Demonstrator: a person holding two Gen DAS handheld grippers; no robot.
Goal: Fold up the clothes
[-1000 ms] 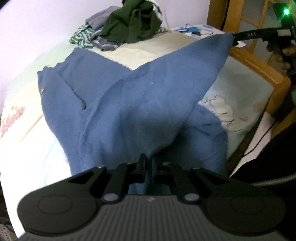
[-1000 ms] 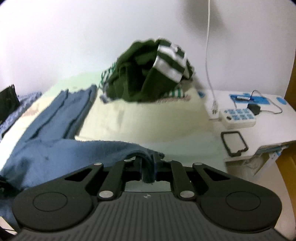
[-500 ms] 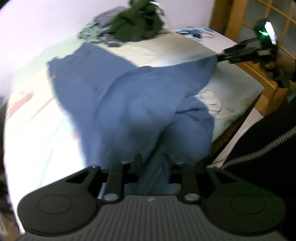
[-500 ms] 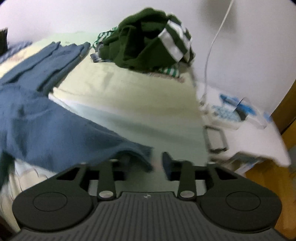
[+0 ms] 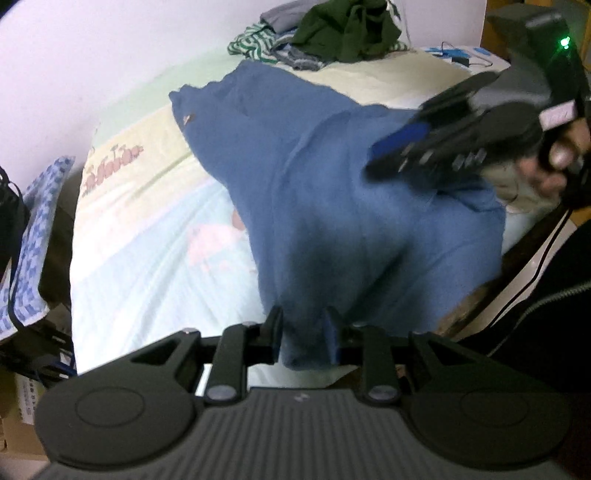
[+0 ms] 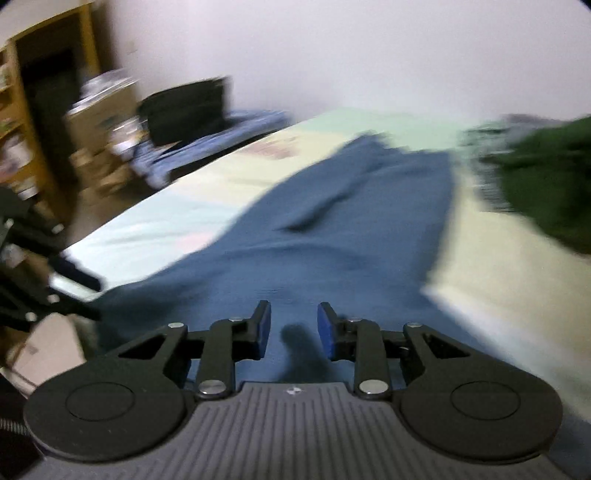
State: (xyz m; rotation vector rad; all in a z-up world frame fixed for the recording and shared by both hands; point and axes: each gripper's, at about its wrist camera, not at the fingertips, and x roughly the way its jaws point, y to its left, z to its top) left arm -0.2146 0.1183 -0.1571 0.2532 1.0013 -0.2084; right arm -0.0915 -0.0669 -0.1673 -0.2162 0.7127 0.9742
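A large blue garment (image 5: 332, 184) lies spread along the bed (image 5: 147, 240), and its near hem hangs over the front edge. My left gripper (image 5: 303, 325) stands open at that hem; cloth shows in the gap, but the pads do not press on it. My right gripper (image 5: 384, 158), blurred and held by a person's hand (image 5: 554, 162), hovers over the garment's right part. In the right wrist view the right gripper (image 6: 293, 325) is open over the blue garment (image 6: 332, 240), jaws closing, nothing between them.
A pile of dark green and striped clothes (image 5: 347, 33) sits at the head of the bed, also blurred at the right (image 6: 546, 184). A blue patterned cushion (image 5: 33, 221) lies left of the bed. A black bag (image 6: 184, 110) and wooden shelves (image 6: 37, 110) stand beyond.
Both grippers let go of the blue garment, which dropped from its raised fold onto the bed. The right gripper swung left over the garment, and its view turned from the bedside table towards the shelves.
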